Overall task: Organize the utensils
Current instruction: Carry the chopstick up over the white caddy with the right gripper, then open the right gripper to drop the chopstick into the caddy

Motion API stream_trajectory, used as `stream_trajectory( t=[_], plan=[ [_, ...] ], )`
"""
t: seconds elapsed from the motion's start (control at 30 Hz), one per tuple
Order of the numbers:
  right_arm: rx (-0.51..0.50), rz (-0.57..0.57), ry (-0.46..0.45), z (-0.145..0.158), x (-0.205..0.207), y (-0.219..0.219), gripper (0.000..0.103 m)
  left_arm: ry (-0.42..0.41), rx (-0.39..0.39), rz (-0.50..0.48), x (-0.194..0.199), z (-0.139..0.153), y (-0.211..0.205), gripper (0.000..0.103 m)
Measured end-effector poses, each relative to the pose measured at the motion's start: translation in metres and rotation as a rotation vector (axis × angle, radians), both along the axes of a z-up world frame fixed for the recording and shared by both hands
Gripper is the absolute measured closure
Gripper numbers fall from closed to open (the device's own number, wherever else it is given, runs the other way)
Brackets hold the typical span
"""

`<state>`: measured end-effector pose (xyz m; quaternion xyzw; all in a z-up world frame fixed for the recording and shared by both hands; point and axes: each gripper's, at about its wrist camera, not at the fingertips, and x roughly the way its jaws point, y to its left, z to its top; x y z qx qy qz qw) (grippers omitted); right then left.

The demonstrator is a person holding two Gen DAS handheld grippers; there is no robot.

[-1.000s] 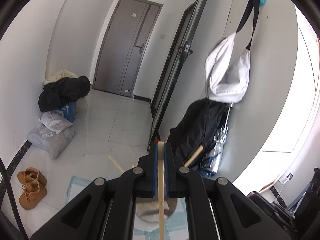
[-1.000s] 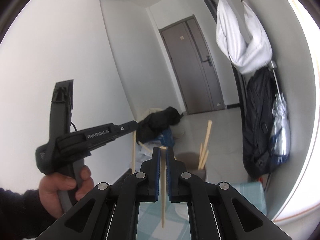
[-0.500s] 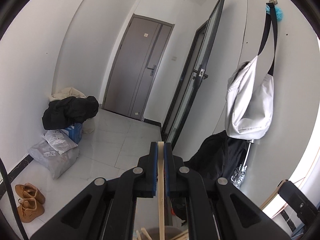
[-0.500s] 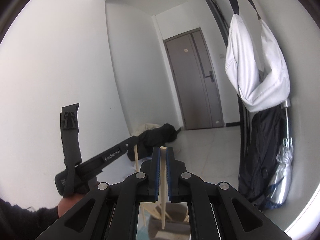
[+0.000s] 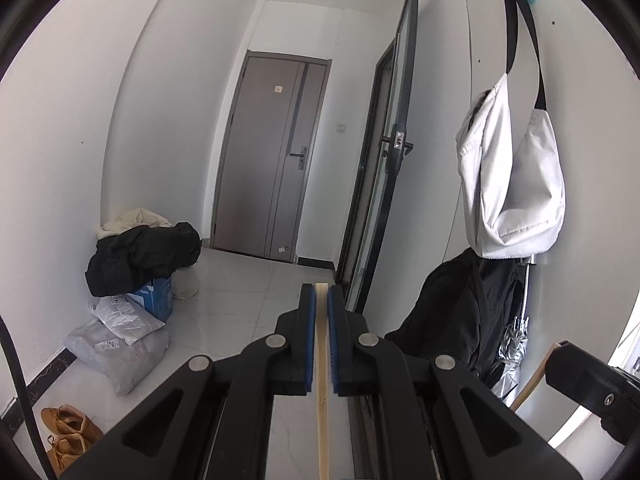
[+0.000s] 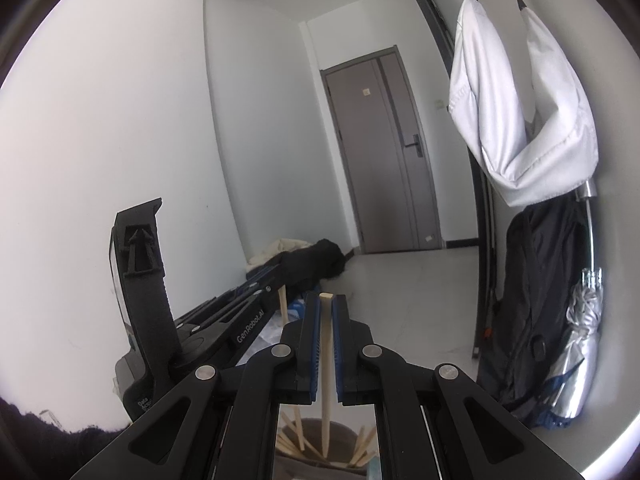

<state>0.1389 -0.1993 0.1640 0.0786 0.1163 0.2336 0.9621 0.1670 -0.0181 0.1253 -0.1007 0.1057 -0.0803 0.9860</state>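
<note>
My left gripper (image 5: 321, 294) is shut on a pale wooden chopstick (image 5: 322, 408) that runs down between its blue pads and out of the bottom of the left wrist view. My right gripper (image 6: 326, 304) is shut on a second chopstick (image 6: 327, 376), whose pointed tip hangs just above a grey-brown holder (image 6: 320, 454) with several chopsticks leaning in it. The left gripper (image 6: 280, 280) shows at the left of the right wrist view, its chopstick (image 6: 283, 306) hanging below its tip. The right gripper's black body (image 5: 592, 380) enters the left wrist view at the lower right.
Both views face a hallway with a grey door (image 5: 272, 152) and a glass door (image 5: 384, 168) standing open. A white bag (image 5: 512, 184) and a dark coat (image 5: 452, 312) hang on the right wall. Clothes, parcels (image 5: 120, 344) and brown shoes (image 5: 68, 436) lie at the left.
Both grippers have risen and tipped up with their chopsticks. The holder has dropped out of the left wrist view and sunk to the bottom of the right wrist view. The left gripper came closer to the right.
</note>
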Motion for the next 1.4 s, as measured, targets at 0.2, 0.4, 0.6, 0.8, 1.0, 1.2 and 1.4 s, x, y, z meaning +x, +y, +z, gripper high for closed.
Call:
stream_trajectory(
  t=[0.2,0.4,0.6,0.8,1.0,1.2,1.4],
  plan=[
    [-0.013,-0.009,0.01,-0.011,-0.001,-0.004,0.098,0.005,0.046,-0.022,0.001,-0.01,-0.007,0.101],
    [-0.04,0.001,0.033,-0.023,-0.005,0.0,0.098,0.015,0.07,-0.06,-0.004,-0.015,-0.01,0.101],
    [-0.071,0.021,0.05,-0.037,-0.018,0.011,0.098,0.055,0.07,-0.114,-0.013,-0.014,-0.005,0.101],
    [-0.069,0.029,0.114,-0.056,-0.018,0.013,0.098,0.116,0.069,-0.129,-0.02,-0.023,0.008,0.099],
    [-0.116,0.041,0.163,-0.075,-0.017,0.024,0.101,0.182,0.109,-0.21,-0.032,-0.03,0.0,0.099],
    [-0.087,0.021,0.235,-0.091,-0.018,0.02,0.101,0.308,0.115,-0.274,-0.039,-0.046,-0.002,0.099],
    [-0.042,-0.04,0.26,-0.093,-0.035,0.002,0.098,0.384,0.112,-0.267,-0.052,-0.046,0.005,0.094]
  ],
)
